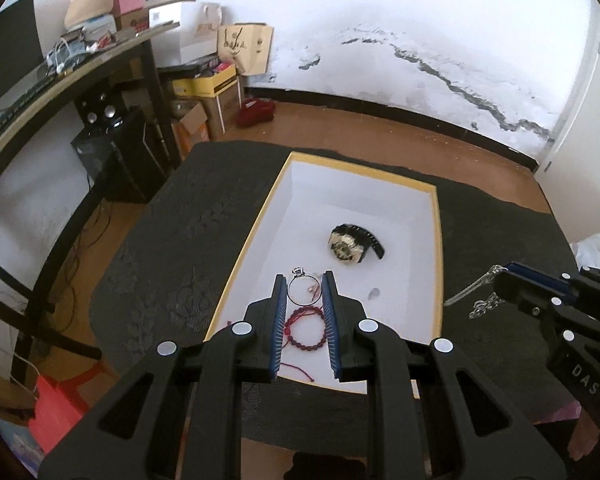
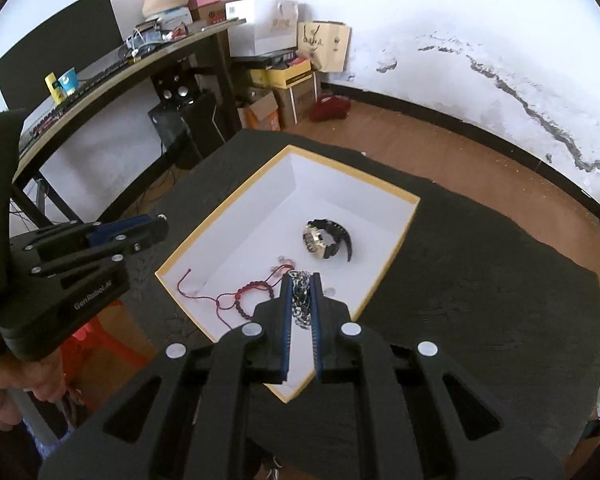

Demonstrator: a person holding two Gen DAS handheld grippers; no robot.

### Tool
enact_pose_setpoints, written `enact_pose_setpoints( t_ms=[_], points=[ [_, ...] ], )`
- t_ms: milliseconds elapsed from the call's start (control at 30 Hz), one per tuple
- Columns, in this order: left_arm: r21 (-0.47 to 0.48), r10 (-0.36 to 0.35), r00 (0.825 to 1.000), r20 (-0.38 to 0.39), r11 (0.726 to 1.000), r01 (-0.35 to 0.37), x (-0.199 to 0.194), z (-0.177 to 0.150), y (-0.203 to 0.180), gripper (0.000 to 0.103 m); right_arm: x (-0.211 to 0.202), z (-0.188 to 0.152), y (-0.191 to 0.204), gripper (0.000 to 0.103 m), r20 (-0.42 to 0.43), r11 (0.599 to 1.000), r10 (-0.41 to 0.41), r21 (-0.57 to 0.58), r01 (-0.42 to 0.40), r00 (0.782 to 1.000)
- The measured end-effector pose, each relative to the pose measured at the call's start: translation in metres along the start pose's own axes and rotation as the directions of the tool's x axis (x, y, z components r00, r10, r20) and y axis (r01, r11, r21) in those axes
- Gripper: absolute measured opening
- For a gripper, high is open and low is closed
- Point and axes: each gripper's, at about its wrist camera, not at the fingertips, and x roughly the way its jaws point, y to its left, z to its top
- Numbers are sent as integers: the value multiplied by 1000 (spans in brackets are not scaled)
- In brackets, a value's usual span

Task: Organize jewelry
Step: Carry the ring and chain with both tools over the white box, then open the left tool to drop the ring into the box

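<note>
A white box with a yellow rim (image 1: 436,248) (image 2: 396,248) lies on the dark table. In it are a black and gold watch (image 1: 350,245) (image 2: 325,239) and a red bead bracelet (image 1: 305,330) (image 2: 247,298) with cords. My left gripper (image 1: 305,287) is over the box's near end, shut on a silver ring (image 1: 303,289) between its fingertips. My right gripper (image 2: 301,285) is shut on a silver chain (image 2: 301,298) and holds it over the box's near right part. The chain (image 1: 474,290) hangs from the right gripper (image 1: 500,276) in the left wrist view.
The table wears a dark patterned cloth (image 1: 172,240) (image 2: 480,280). A desk with clutter (image 1: 60,68) and cardboard boxes (image 1: 204,100) stand at the left. Wooden floor (image 1: 340,128) lies beyond. A red stool (image 1: 56,412) is below left.
</note>
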Motion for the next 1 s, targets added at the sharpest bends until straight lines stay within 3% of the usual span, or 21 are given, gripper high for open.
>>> enact_pose_setpoints(
  t_ms=[167,333,500,767,1000],
  points=[
    [-30,10,999,-40,999,-11,43,-8,2,18,29,-8,-3,9,-17,1000,7,-4,-7,1000],
    [-33,63,995,-79,997,-66,84,-20,-5,18,50,-18,-15,9,-23,1000,19,-5,-19,1000],
    [-87,58,993,-105,994,-68,115,-31,-8,18,65,-22,-21,9,-16,999,16,-42,-17,1000],
    [-149,77,990,-122,984,-95,142,-41,-22,18,76,-22,-33,9,-2,996,74,-56,-74,997],
    [-138,80,988,-133,986,-98,154,-48,-30,18,77,-25,-44,9,-11,994,97,-44,-97,995]
  ],
)
